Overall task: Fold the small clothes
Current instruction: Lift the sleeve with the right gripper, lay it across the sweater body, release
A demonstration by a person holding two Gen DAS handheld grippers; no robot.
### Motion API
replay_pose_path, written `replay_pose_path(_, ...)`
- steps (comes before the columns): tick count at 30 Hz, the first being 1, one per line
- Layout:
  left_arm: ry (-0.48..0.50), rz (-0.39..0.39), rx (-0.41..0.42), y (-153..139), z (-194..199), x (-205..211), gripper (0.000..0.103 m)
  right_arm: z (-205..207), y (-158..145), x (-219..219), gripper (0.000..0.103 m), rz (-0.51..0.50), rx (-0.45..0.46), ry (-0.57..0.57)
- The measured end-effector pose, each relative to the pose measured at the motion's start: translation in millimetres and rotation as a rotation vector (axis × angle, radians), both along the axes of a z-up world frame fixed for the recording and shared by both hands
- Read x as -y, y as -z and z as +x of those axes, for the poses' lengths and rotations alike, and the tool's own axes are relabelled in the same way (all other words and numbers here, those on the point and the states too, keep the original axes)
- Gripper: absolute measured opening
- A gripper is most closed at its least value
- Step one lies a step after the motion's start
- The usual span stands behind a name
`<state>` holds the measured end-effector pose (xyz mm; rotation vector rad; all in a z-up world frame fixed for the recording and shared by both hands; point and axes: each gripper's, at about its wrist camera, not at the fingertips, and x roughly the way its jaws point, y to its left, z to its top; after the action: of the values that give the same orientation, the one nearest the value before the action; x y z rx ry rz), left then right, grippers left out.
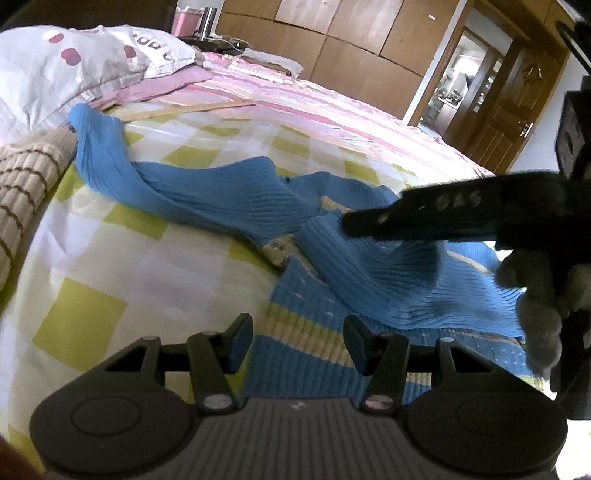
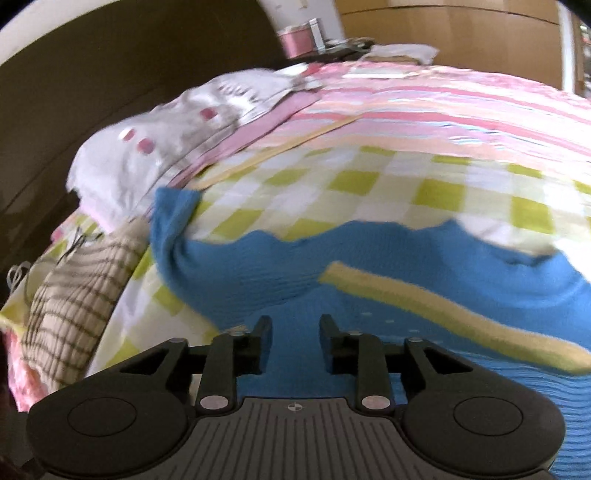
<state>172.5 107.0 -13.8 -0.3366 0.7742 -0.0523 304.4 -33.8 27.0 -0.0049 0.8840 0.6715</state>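
Green-checked quilt point(image 1: 110, 258), pink striped bedspread point(image 1: 295, 99), white pillow point(image 1: 74, 62), wooden wardrobe point(image 1: 351, 33), open door point(image 1: 506, 110)

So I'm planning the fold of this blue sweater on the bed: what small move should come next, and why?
Probably bring the left gripper down onto the blue sweater's striped hem and close. Both grippers stand open with nothing pinched, the right gripper too, and the sleeve lies rumpled across the checked bedspread.

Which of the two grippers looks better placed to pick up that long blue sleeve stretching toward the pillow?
Probably the left gripper: its open jaws face the blue sleeve across the checked sheet. The right gripper, also open, hovers over the sweater's body.
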Motion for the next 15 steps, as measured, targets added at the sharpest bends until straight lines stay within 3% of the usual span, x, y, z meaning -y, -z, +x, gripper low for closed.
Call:
replay_pose_path(4, 0.002, -0.020, 0.000, -0.6, 0.1, -3.9, 0.059, -13.1, 12.0, -22.2, 0.034, -0.069, 0.011, -0.090)
replay_pose_path(8, 0.013, -0.018, 0.007, -2.0, -1.4, -2.9, 0.061, -14.8, 25.3, -38.4, 0.028, -0.200, 0.045, -0.075)
replay_pose_path(10, 0.012, -0.015, 0.013, -2.8, -2.1, -2.3, 0.063, -10.4, 24.3, -38.1, 0.011, -0.189, 0.035, -0.047)
replay_pose_path(15, 0.002, -0.023, 0.037, -5.8, -4.5, -5.5, 0.064, -15.5, 8.3, -39.5, 0.011, -0.090, 0.057, -0.094)
